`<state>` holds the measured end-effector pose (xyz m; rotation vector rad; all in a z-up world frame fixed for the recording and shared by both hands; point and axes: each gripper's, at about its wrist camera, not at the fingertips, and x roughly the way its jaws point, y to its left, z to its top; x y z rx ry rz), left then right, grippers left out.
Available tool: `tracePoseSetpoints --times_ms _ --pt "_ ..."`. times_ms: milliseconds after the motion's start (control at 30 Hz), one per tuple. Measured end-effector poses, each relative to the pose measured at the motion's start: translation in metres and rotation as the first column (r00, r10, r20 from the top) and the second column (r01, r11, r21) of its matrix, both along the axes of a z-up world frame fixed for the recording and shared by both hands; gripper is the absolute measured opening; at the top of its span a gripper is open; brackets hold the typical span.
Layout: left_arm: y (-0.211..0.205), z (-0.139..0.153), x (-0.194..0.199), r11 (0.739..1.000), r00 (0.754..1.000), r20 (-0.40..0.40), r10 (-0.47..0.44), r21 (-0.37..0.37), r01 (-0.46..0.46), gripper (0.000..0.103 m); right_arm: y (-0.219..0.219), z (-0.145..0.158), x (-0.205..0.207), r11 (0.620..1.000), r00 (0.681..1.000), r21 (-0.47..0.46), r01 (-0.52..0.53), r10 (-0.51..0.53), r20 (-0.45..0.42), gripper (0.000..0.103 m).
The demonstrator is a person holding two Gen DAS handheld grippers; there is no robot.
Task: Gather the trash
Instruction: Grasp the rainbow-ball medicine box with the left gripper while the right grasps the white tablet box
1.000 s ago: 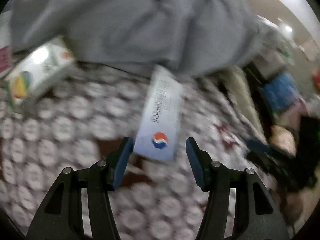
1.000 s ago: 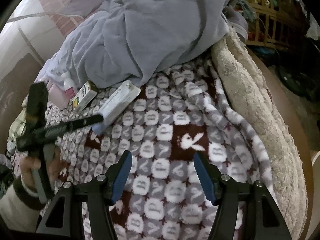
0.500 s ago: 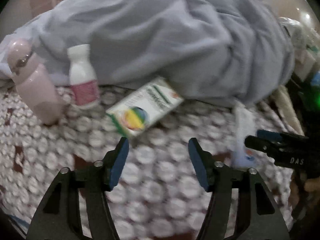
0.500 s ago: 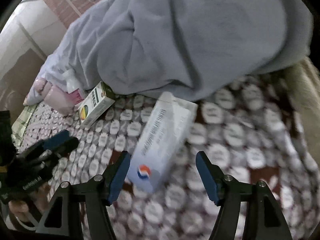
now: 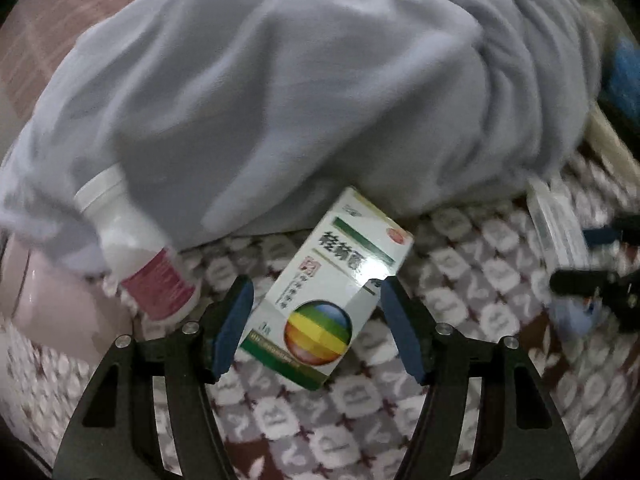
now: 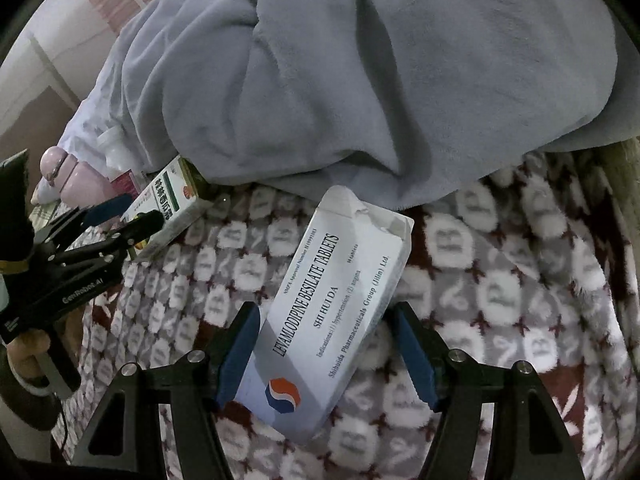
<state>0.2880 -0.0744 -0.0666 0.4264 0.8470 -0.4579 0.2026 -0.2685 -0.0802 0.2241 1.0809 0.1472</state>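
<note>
- Left wrist view, lower centre: our left gripper [image 5: 316, 320] stands open astride the green-and-white medicine box [image 5: 326, 284], pads clear of its sides.
- Right wrist view, lower centre: our right gripper [image 6: 326, 350] stands open around the white tablet box [image 6: 332, 316], nothing gripped.
- Both boxes lie on the patterned blanket [image 6: 500, 300], just below the grey fleece [image 6: 360, 80].
- Left wrist view, left: white bottle [image 5: 132, 248] part-hidden under the fleece.

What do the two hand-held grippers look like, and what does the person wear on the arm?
Each hand-held gripper, left and right, has a black frame with triangular cut-outs, silver screws and two fingers with blue pads. The left one carries white lettering on its side. A dark sleeve cuff shows at the wrist.
</note>
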Motion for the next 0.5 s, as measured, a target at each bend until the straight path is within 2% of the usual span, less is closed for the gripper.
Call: tracePoseSetpoints --times_ms 100,167,367,400,500 --pt "-0.009 -0.009 -0.002 0.994 0.998 0.024 -0.05 0.098 0.047 0.067 0.0 0.001 -0.001 1.0 1.0 -0.008 -0.011 0.011 -0.004 0.067" --pt "-0.01 -0.014 0.004 0.992 0.999 0.007 -0.036 0.12 0.035 0.067 0.002 0.001 -0.001 1.0 1.0 -0.008 -0.008 0.008 -0.004 0.069" --pt "0.006 -0.012 0.02 0.998 0.996 -0.064 0.069 0.016 -0.068 0.066 0.011 -0.001 0.004 0.999 1.0 -0.039 -0.008 0.009 0.016 0.069" --pt "0.01 -0.011 0.021 0.995 0.993 -0.069 0.095 -0.001 -0.095 0.066 0.01 -0.001 0.002 0.999 1.0 -0.041 -0.01 0.011 0.027 0.062" --pt "0.027 -0.003 0.013 0.989 0.987 -0.067 0.145 -0.023 -0.146 0.062 0.006 0.0 -0.004 0.999 0.999 -0.029 -0.02 0.021 0.033 0.057"
